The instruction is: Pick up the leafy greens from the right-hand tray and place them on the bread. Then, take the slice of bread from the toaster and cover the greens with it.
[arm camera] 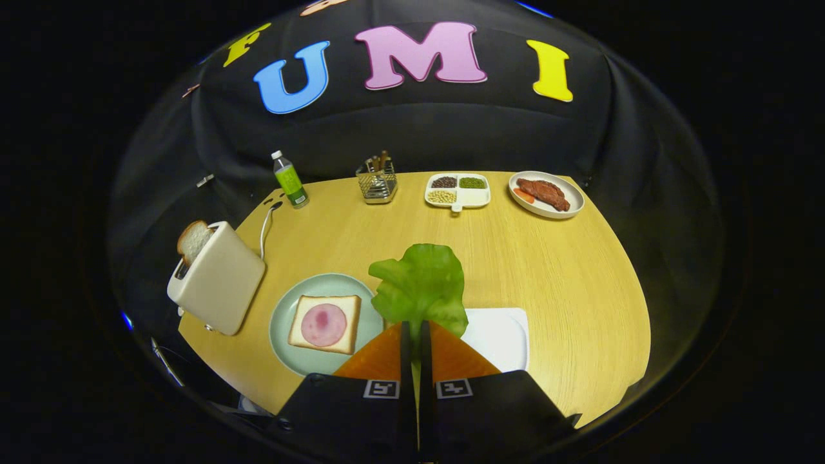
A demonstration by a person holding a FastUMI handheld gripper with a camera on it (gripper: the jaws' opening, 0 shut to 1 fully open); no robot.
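With my gripper (416, 328) pinched on its stem, the lettuce leaf (422, 283) stands up between my fingers.
Below lie the white tray (499, 335) and ham-topped bread (324, 324) on its plate (283, 322); beyond-left, a toaster (219, 277) holds a bread slice (193, 241).

One toaster (218, 278), two bread slices: one in the toaster (193, 240), one plated (324, 323). One lettuce leaf (422, 283), one bottle (289, 180). Two plates (287, 338) (546, 193), one white tray (499, 335), one divided dish (457, 191), one wire holder (377, 182).
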